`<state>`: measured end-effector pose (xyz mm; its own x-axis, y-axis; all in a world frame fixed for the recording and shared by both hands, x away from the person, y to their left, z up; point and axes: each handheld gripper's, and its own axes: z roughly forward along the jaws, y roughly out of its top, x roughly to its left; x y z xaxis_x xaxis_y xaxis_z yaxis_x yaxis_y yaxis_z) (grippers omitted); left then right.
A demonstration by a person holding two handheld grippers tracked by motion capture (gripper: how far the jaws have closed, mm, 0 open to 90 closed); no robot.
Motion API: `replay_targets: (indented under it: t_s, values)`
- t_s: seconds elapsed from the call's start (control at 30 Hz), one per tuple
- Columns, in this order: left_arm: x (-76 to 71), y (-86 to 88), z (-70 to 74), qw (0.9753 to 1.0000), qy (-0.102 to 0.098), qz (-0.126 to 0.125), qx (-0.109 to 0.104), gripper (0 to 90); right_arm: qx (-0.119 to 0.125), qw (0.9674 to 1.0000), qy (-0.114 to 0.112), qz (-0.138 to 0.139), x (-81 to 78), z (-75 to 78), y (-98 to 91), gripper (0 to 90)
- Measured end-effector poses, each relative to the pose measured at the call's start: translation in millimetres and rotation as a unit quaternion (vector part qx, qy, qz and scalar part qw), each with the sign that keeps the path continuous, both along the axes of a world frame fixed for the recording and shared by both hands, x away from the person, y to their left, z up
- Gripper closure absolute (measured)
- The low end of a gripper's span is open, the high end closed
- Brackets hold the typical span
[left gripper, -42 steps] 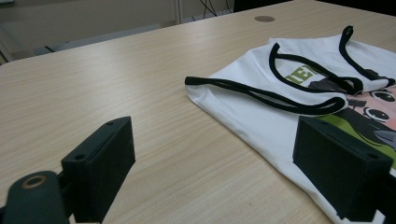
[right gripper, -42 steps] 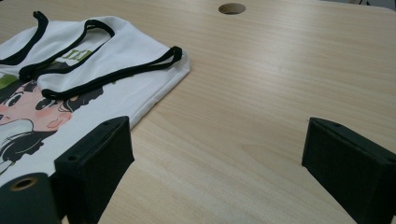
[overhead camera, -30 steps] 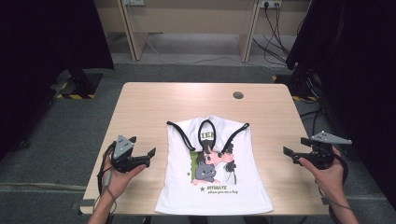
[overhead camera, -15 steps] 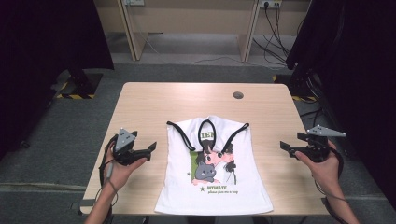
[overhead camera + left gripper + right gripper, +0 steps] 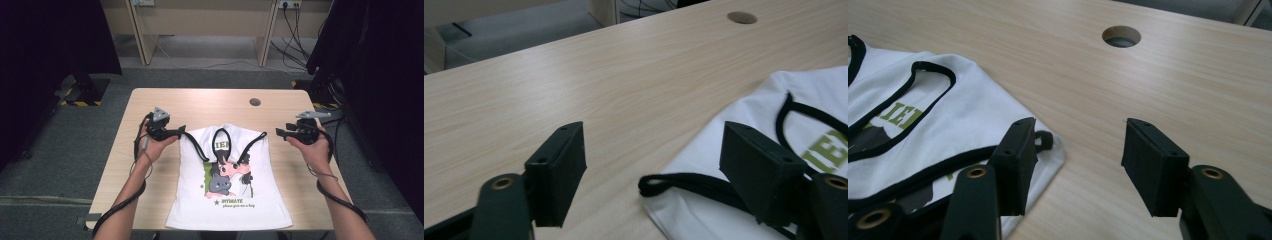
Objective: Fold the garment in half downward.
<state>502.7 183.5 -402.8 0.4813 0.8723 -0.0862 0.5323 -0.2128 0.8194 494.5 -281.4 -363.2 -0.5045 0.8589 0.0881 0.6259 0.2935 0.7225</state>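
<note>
Table point(image 5: 200, 102) of pale wood (round cable hole point(image 5: 255, 102)), grey carpet point(image 5: 65, 150), dark curtains point(image 5: 45, 55)

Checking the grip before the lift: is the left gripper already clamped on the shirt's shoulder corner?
No. In the left gripper view the left gripper has its jaws standing apart, with the white shirt corner lying unpinched between them.

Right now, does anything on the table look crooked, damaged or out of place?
Nothing stands out. The white sleeveless shirt lies flat on the wooden table, print side up, with no tear or stain to see. The left gripper and the right gripper stand at its two shoulder corners, jaws apart after closing partway, not yet pressing the cloth.
</note>
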Motion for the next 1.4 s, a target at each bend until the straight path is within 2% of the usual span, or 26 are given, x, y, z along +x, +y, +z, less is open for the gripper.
replay_targets:
  t_s: [0.17, 0.37, 0.5, 0.53, 0.63, 0.67, 0.7, 0.77, 0.8, 0.83, 0.9, 1.17, 1.27, 1.33, 1.37, 1.4]
  values:
    - [18.3, -10.1, -14.3, 0.9996, 0.027, 0.010, 0.003, 29.3, -0.017, 0.9997, 0.019, -0.001, 21.6, -10.2, 20.1, 51.0]
    - [25.3, -17.4, -29.5, 0.9986, 0.052, 0.007, 0.001, 30.8, -0.036, 0.9986, 0.038, 0.009, 34.9, -21.4, 37.0, 49.1]
    - [24.3, -17.0, -33.9, 0.9982, 0.060, 0.003, 0.000, 31.2, -0.049, 0.9975, 0.047, 0.017, 37.8, -29.7, 44.4, 48.5]
    - [22.9, -17.8, -35.4, 0.9979, 0.063, -0.009, 0.011, 31.2, -0.052, 0.9972, 0.049, 0.019, 38.2, -32.2, 45.9, 48.5]
    - [22.9, -17.8, -35.4, 0.9979, 0.063, -0.009, 0.011, 30.8, -0.062, 0.9964, 0.052, 0.024, 38.0, -38.0, 49.8, 48.3]
    - [21.4, -19.3, -38.5, 0.9971, 0.070, -0.020, 0.024, 30.8, -0.062, 0.9964, 0.052, 0.024, 38.0, -38.0, 49.8, 48.3]
    - [21.4, -19.3, -38.5, 0.9971, 0.070, -0.020, 0.024, 30.5, -0.062, 0.9964, 0.052, 0.024, 38.0, -38.0, 49.8, 48.3]
    - [20.1, -20.6, -40.8, 0.9967, 0.072, -0.024, 0.028, 29.6, -0.070, 0.9958, 0.053, 0.025, 37.3, -42.8, 51.8, 48.4]
    - [20.1, -20.6, -40.8, 0.9967, 0.072, -0.024, 0.028, 29.6, -0.086, 0.9944, 0.053, 0.029, 36.2, -46.9, 52.3, 48.4]
    - [18.8, -22.5, -42.3, 0.9960, 0.075, -0.031, 0.037, 29.6, -0.086, 0.9944, 0.053, 0.029, 36.2, -46.9, 52.3, 48.3]
    - [18.8, -22.5, -42.3, 0.9960, 0.075, -0.031, 0.037, 28.5, -0.093, 0.9938, 0.054, 0.030, 34.6, -51.0, 51.3, 48.3]
    - [16.9, -25.4, -42.7, 0.9956, 0.079, -0.034, 0.037, 26.7, -0.085, 0.9945, 0.051, 0.032, 32.2, -53.2, 46.7, 46.7]
    - [16.5, -25.8, -42.9, 0.9957, 0.079, -0.032, 0.036, 26.6, -0.062, 0.9965, 0.049, 0.027, 29.7, -56.6, 41.6, 46.7]
    - [16.3, -26.0, -41.7, 0.9956, 0.077, -0.035, 0.041, 25.5, -0.062, 0.9965, 0.049, 0.027, 29.7, -56.6, 41.6, 44.8]
    - [16.7, -25.2, -39.6, 0.9953, 0.079, -0.035, 0.043, 25.5, -0.068, 0.9962, 0.049, 0.026, 29.8, -56.3, 40.3, 38.0]
    - [16.7, -25.2, -39.6, 0.9953, 0.079, -0.035, 0.043, 25.1, -0.068, 0.9962, 0.049, 0.026, 29.8, -56.3, 40.3, 38.0]
